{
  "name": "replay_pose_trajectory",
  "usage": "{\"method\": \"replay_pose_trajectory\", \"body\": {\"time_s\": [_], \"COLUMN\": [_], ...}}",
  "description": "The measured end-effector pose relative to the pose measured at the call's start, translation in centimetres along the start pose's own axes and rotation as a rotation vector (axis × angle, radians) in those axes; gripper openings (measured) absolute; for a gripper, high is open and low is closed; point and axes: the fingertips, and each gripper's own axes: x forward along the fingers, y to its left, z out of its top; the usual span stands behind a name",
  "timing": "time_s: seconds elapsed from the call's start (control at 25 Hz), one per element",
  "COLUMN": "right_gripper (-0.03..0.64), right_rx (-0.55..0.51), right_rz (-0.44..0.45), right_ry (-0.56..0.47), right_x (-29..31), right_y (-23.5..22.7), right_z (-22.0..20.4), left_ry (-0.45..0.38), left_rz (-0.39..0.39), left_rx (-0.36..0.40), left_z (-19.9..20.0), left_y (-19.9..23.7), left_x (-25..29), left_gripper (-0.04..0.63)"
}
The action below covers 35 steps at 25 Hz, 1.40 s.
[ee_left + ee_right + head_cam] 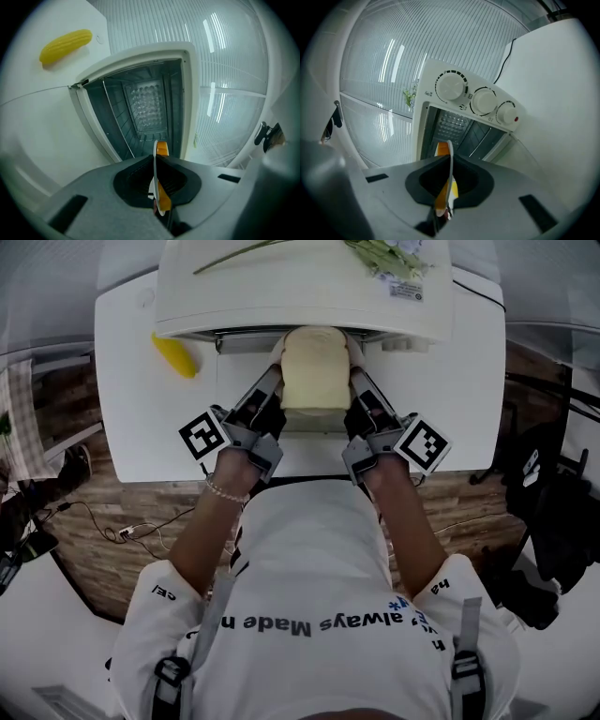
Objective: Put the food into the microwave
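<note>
A pale loaf of bread (316, 367) rests on a thin white plate, right in front of the white microwave (300, 296). My left gripper (274, 382) is shut on the plate's left rim and my right gripper (359, 382) on its right rim. In the left gripper view the plate (155, 185) shows edge-on between the jaws of the left gripper (156, 161), with orange crust (162, 149) beside it and the open dark cavity (140, 112) straight ahead. The right gripper view has the same plate edge (450, 157) clamped in the right gripper (449, 165), under the microwave's three dials (484, 101).
A yellow corn cob (175, 355) lies on the white table (131, 427) left of the microwave. Green stems (384, 257) lie on the microwave's top. The table's front edge is close to the person's body, with wooden floor and cables to both sides.
</note>
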Motion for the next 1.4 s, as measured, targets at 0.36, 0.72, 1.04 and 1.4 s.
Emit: {"method": "replay_pose_trajectory", "body": {"time_s": [0.36,0.72,1.04,1.4], "right_gripper": [0.025,0.025,0.026,0.095], "right_rx": [0.014,0.051,0.083,0.144], "right_rz": [-0.041,-0.072,-0.092,-0.003], "right_ry": [-0.002,-0.009,-0.020,-0.116], "right_x": [2.9,4.7,5.5,3.3], "right_y": [-3.4,-6.2,-7.7,-6.3], "right_z": [0.2,0.5,0.7,1.0], "left_ry": [-0.010,-0.016,-0.035,-0.041], "left_rz": [0.024,0.050,0.079,0.073], "left_rx": [0.002,-0.010,-0.024,-0.035], "left_z": [1.7,2.4,2.7,3.6], "left_y": [3.4,6.2,7.6,7.6], "left_x": [1.8,3.3,4.1,5.2], "left_gripper": [0.018,0.018,0.018,0.018]}}
